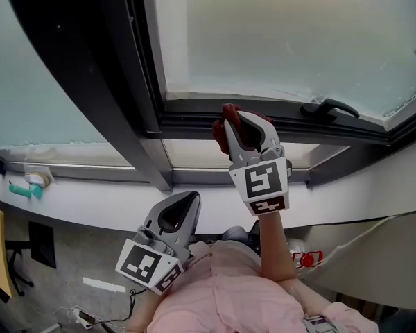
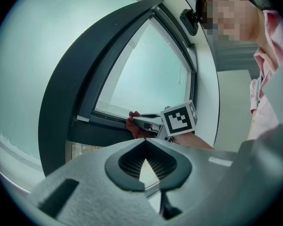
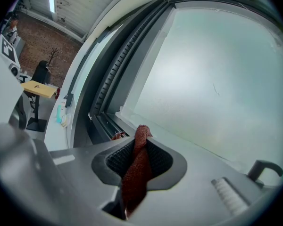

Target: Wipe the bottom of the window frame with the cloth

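**A:** Holding what, the right gripper (image 1: 241,122)?

**B:** Its jaws pinched the red cloth (image 1: 222,132). The cloth's end stuck out past the tips, probably for rubbing, and was at the window frame (image 1: 187,116) bottom rail. Contact was unclear.

**A:** Left gripper (image 1: 186,201)?

**B:** Jaws were pressed together, empty, parked near and low, likely out of the way.

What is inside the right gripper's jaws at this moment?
A red-brown cloth, pinched in the shut jaws of the right gripper, its folded end poking out toward the window frame. The pads cover the clamped stretch; whether the cloth touches the frame cannot be told.
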{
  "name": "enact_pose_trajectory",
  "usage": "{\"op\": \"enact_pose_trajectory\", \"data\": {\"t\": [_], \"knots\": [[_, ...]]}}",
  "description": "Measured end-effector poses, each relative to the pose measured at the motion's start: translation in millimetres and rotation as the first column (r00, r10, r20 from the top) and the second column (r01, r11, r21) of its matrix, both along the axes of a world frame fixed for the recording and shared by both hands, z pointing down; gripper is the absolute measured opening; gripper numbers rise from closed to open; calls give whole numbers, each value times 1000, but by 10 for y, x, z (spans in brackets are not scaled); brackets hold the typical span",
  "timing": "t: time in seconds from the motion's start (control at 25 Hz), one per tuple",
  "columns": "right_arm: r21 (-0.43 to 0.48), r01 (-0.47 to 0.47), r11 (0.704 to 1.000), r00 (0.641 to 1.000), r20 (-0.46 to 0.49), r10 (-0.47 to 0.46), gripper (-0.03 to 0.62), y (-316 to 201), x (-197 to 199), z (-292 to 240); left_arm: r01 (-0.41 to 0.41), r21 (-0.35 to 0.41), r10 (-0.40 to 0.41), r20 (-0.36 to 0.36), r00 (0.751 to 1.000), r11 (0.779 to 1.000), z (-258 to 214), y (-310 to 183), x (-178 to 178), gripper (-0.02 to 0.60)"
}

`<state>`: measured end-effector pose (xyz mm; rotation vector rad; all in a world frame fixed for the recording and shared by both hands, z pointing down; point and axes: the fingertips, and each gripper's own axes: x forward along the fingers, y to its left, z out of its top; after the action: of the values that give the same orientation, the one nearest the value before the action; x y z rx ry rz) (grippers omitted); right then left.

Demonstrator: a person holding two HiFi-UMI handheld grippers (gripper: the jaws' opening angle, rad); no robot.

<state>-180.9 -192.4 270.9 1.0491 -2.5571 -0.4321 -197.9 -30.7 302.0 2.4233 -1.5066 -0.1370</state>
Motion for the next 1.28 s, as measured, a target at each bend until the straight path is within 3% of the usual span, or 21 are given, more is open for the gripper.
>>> {"op": "enact_pose_trajectory", "data": {"t": [1.28], "knots": [[-19, -48, 999, 998, 30, 49, 71, -98, 256, -9, -21, 1, 21, -7, 1000, 1000, 0, -73, -20, -3]]}}
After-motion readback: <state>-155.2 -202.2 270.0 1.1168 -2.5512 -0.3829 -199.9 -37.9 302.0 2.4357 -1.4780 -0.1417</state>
